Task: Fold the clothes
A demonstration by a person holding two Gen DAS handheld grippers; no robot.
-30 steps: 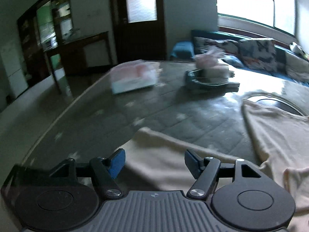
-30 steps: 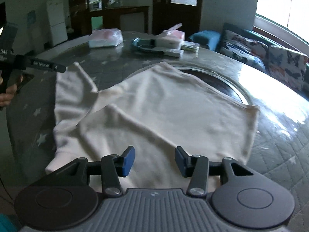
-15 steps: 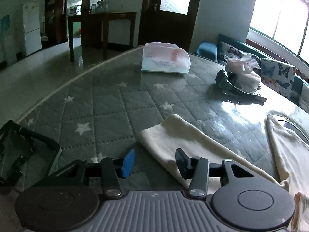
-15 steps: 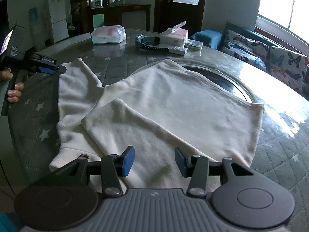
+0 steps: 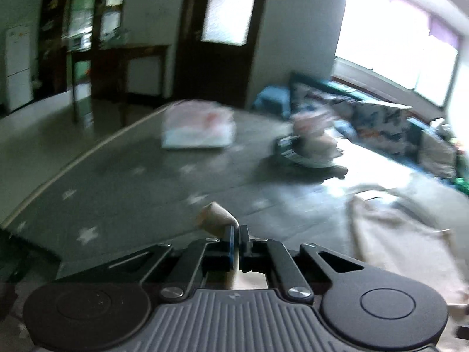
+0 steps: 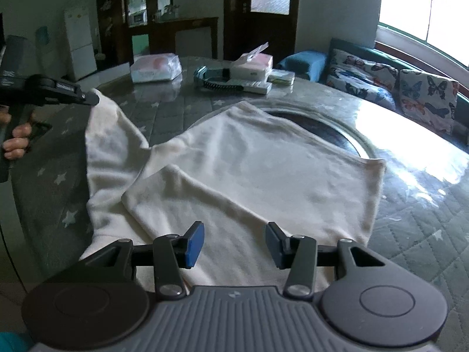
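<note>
A cream long-sleeved garment (image 6: 240, 170) lies spread on the star-patterned table cover (image 6: 52, 187). One sleeve is folded across its body near me. My left gripper (image 5: 236, 231) is shut on the cuff of the other sleeve (image 5: 215, 218), which bunches up just past the pads. From the right wrist view that left gripper (image 6: 91, 97) holds the sleeve end lifted off the table at far left, a hand around its handle. My right gripper (image 6: 234, 242) hovers open over the near hem, nothing between its fingers.
At the table's far side lie a pink-and-white plastic packet (image 6: 155, 67), a tissue box (image 6: 252, 66) and a dark tray with a brush (image 6: 219, 80). A glass turntable (image 6: 328, 129) sits under the garment's far part. Cushions (image 6: 381, 88) line a sofa at right.
My left gripper closed on the sleeve cuff and raised it off the table. The right gripper stayed open in the same place over the hem.
</note>
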